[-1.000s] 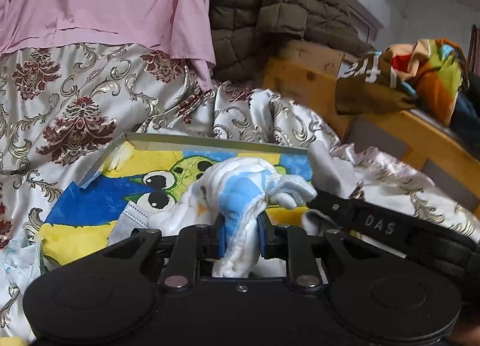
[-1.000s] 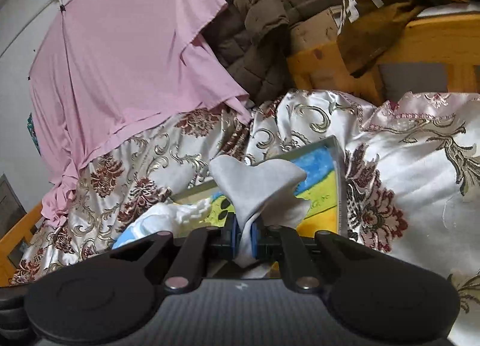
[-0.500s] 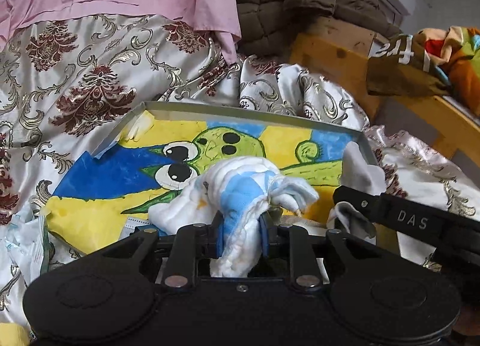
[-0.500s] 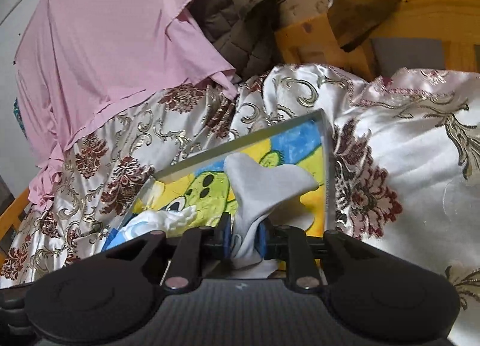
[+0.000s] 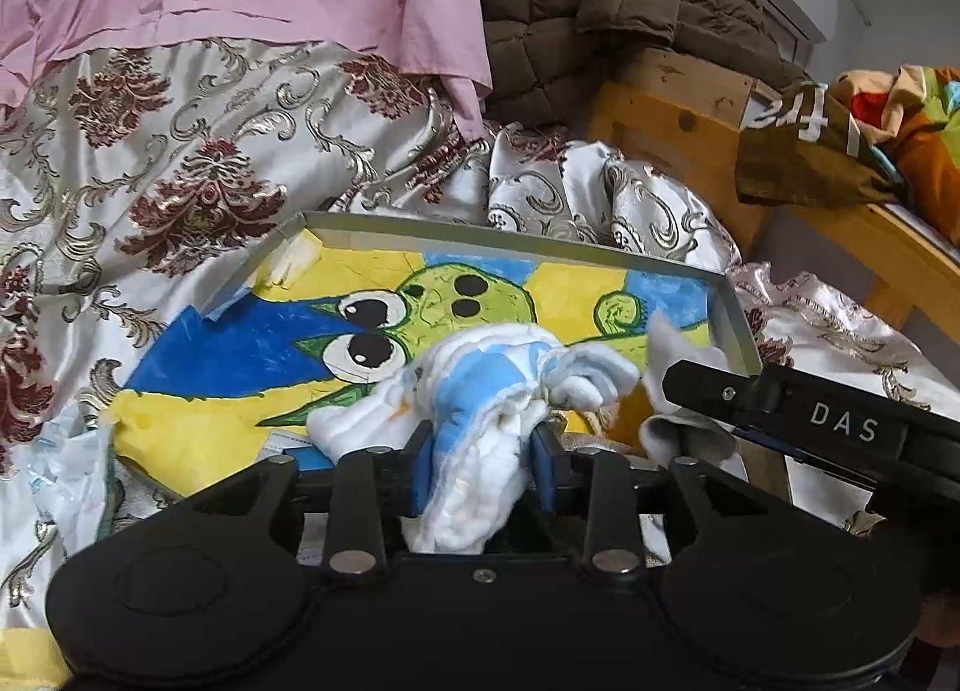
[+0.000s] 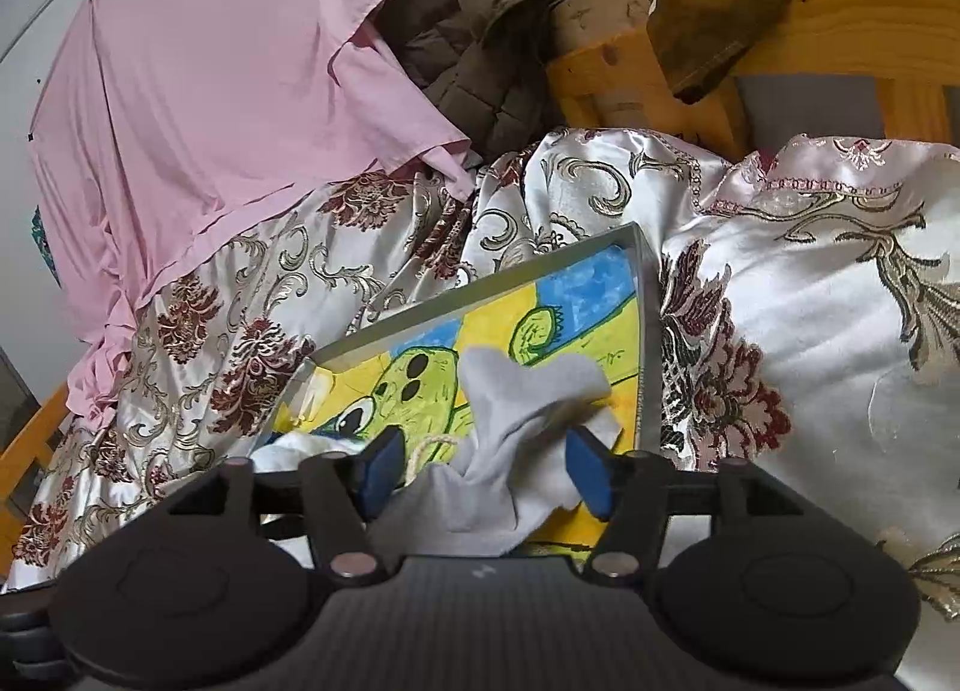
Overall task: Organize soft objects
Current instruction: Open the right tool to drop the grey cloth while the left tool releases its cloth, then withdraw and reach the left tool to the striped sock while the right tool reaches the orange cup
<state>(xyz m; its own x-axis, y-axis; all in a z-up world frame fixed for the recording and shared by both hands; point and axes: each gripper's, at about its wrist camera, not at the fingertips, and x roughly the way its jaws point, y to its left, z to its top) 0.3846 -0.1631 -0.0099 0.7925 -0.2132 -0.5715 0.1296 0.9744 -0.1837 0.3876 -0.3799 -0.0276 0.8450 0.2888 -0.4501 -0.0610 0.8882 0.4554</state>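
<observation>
Two grippers worked over the tray [image 5: 733, 312], a shallow grey-rimmed one with a green cartoon face on yellow and blue inside. The left gripper [image 5: 483, 466] had just been easing apart, yet its blue pads [image 5: 422, 466] still lay against both sides of the white-and-blue cloth bundle [image 5: 480, 391], which bulged up between them and spilled forward onto the near part of the tray. The right gripper [image 6: 483, 472] had just been opening fast; its jaws stood wide, and the grey cloth [image 6: 528, 391] slumped loose between them on the tray's near right corner, touching neither blue pad clearly. In the left view that same grey cloth showed just behind the right gripper's black finger marked DAS, against the tray's right wall. A thin beige cord [image 6: 427, 447] lay on the tray floor between the two cloths. Around the tray spread a silver satin bedspread [image 5: 198, 151] with dark red flowers. Beyond the tray's far rim hung a pink sheet [image 6: 228, 91], and to the right of that sat a brown quilted jacket [image 5: 600, 1] on a wooden bed frame [image 5: 678, 109].
</observation>
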